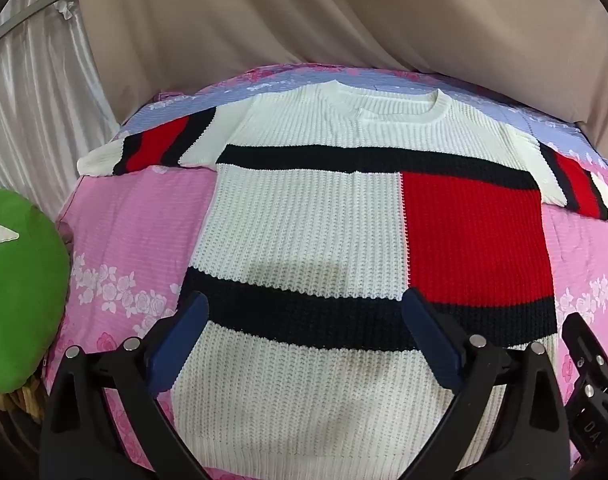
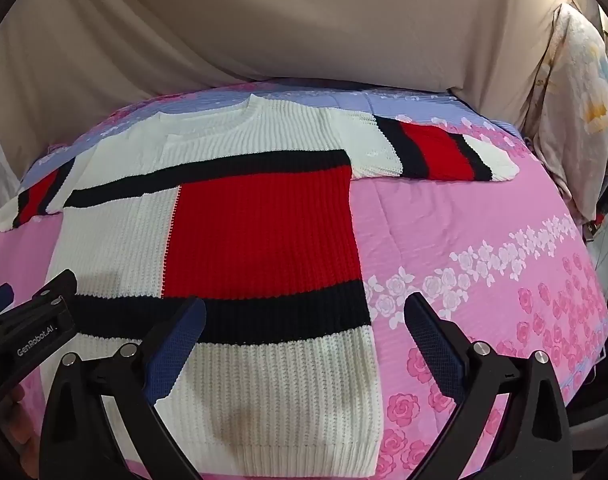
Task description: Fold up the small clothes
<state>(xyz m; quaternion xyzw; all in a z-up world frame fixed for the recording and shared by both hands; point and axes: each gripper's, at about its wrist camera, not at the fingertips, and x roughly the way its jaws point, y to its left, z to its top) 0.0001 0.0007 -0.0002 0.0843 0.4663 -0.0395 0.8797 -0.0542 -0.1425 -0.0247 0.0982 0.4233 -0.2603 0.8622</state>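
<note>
Knitwear fills the middle of the bed: a chunky ribbed white sweater with navy bands and a red block (image 1: 312, 216) lies flat and face up on the pink rose-printed bedspread (image 2: 484, 248), collar toward the far edge and hem at the near edge, both striped sleeves spread straight out sideways. That spread-out lay looks like preparation, so the folding itself is judged not yet begun. The left hand-held gripper (image 1: 304, 340) hovers over the lower body of the sweater, its blue-padded jaws wide apart and holding nothing. The right hand-held gripper (image 2: 304, 336) hangs above the sweater's right side seam near the hem, jaws likewise spread and empty, one finger over knit and the other over bedspread, a placing that would suit taking that edge. A green cushion with a white star (image 1: 20, 300) sits at the bed's left edge. White lettering on the left tool's black body, seen from the right wrist view, reads "GenRobot.AI".
</note>
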